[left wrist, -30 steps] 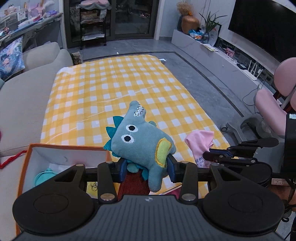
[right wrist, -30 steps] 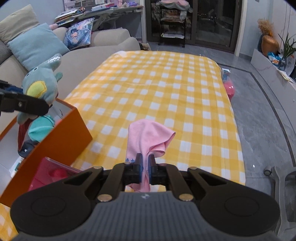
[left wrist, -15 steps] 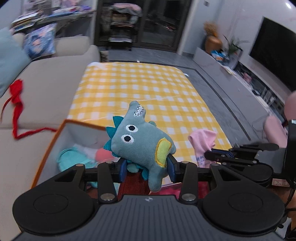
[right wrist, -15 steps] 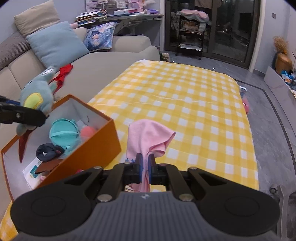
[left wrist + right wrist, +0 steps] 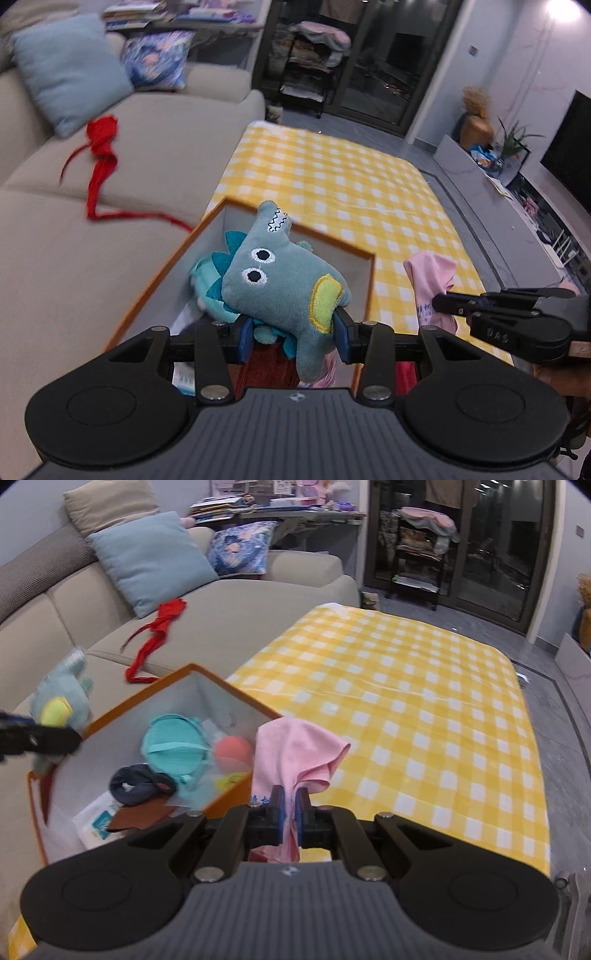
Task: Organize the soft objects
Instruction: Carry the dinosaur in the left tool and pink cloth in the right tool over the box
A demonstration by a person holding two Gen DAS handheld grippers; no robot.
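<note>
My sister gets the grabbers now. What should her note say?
Left gripper: shut on the teal dinosaur plush, held above the open orange box.
Right gripper: shut on the pink cloth, held by the box's near corner.
Already in the box: a teal pouch, an orange ball, a dark scrunchie.
Left to do: drop the plush and the cloth in the box. A red ribbon lies on the sofa, perhaps next.

Plush dinosaur (image 5: 284, 280) now above orange box (image 5: 159, 280), pink cloth (image 5: 295, 753) nearer box
</note>
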